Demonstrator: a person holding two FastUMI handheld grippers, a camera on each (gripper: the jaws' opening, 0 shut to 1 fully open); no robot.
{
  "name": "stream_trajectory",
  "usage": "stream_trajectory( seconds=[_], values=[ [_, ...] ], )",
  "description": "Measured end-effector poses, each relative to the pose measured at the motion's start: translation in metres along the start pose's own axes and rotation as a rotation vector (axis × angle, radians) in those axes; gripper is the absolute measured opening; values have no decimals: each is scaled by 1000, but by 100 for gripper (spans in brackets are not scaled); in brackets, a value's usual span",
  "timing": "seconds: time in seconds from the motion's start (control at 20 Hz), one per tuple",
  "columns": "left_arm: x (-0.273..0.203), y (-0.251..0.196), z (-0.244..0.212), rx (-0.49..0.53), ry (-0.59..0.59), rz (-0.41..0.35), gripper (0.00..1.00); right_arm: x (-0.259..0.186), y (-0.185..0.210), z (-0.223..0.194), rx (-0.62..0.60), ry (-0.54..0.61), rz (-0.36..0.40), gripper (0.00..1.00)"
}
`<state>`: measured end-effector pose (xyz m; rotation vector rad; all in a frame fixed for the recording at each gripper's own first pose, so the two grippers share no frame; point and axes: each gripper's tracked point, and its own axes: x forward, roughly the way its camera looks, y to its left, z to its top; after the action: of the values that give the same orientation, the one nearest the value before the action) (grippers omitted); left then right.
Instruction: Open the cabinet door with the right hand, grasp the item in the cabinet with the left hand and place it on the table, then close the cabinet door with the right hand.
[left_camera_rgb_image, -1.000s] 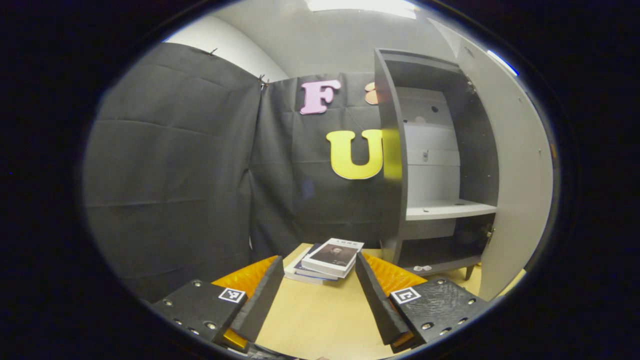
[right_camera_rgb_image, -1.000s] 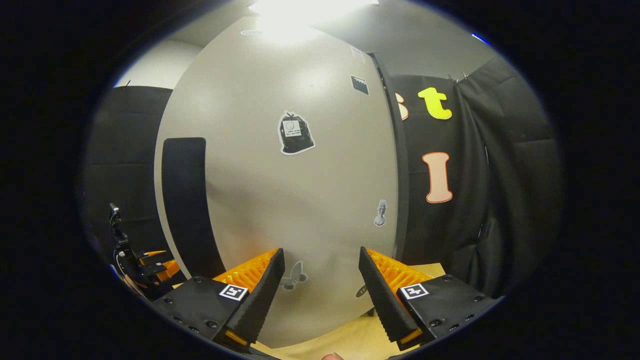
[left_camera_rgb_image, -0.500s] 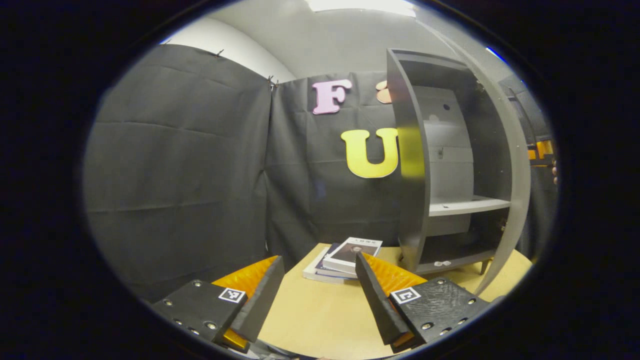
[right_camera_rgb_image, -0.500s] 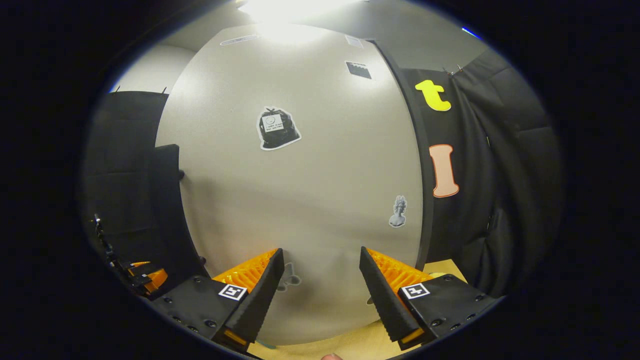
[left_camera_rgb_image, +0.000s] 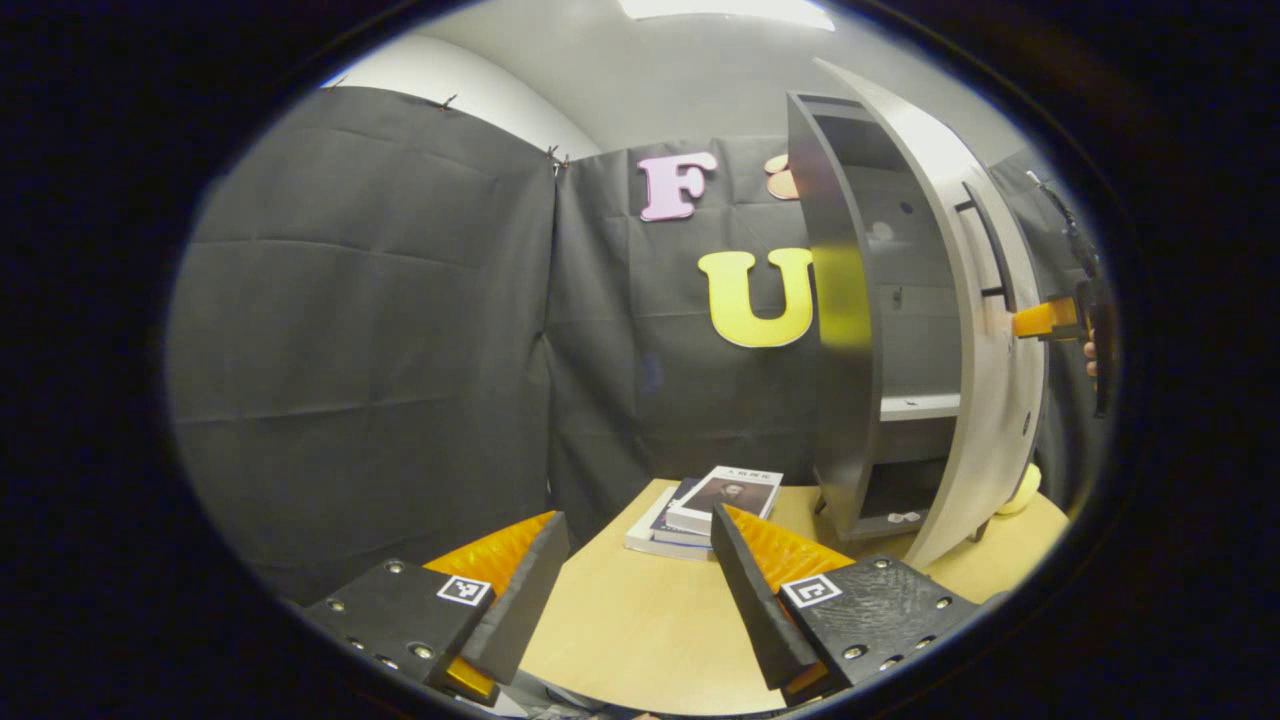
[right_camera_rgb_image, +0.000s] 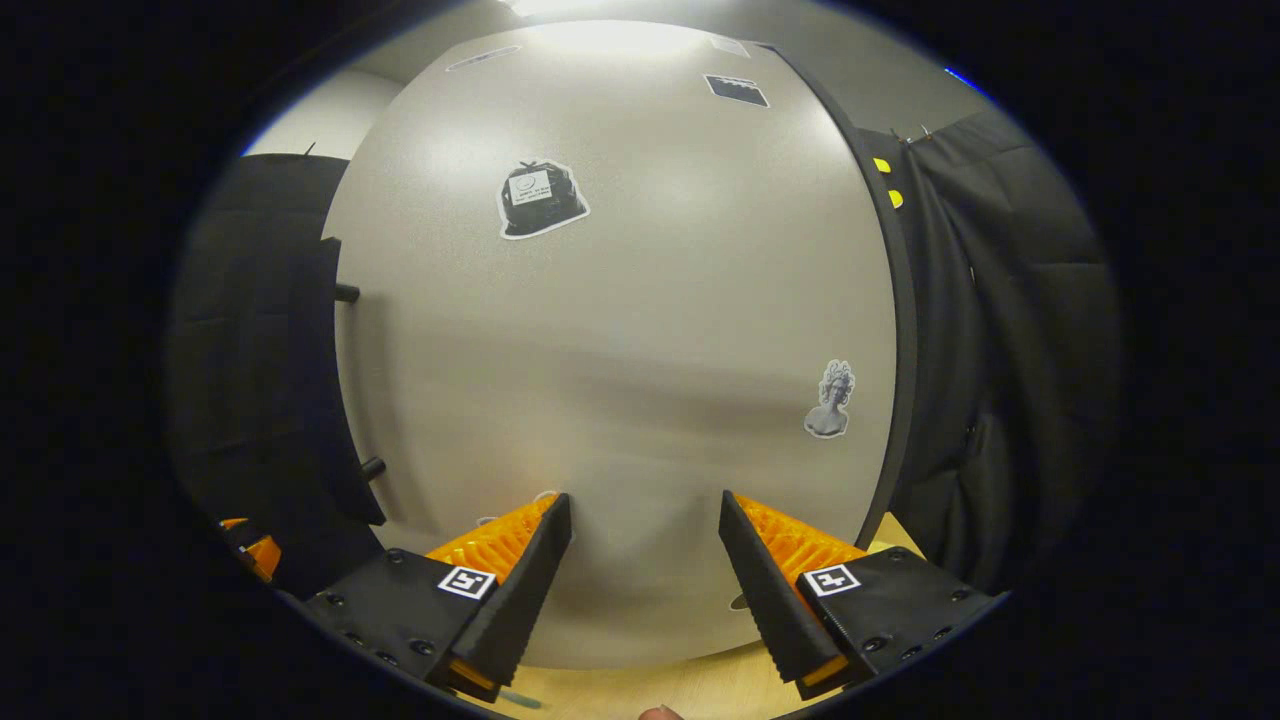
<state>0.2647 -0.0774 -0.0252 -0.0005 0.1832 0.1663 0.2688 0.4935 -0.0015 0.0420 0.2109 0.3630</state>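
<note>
Door-closing is being carried out: cabinet door is being pressed by right gripper, fingers apart; pushing it flush is needed next.

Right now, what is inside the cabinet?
Through the gap, the cabinet shows a bare shelf and a small pale thing on its floor. The door covers the rest.

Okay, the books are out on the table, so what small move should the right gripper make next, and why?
Probably keep pushing the pale grey cabinet door toward the dark grey cabinet. The right gripper, open, sits against the door's outer face, the door stands ajar in the left gripper view, and the stacked books lie on the light wooden table.
</note>
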Motion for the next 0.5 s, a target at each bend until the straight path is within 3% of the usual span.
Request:
stream_trajectory(
  seconds=[0.1,0.15,0.2,0.5],
  values=[
    [0,-1,0,-2,2,-3,87,3,3,-1,2,1,-4,97],
    [0,-2,0,-1,3,-5,87,7,3,-1,4,-2,-7,91],
    [0,-1,0,2,3,-7,87,10,4,-1,3,-6,-12,97],
    [2,-6,5,6,-9,-31,87,24,5,0,19,-32,-33,97]
  ],
)
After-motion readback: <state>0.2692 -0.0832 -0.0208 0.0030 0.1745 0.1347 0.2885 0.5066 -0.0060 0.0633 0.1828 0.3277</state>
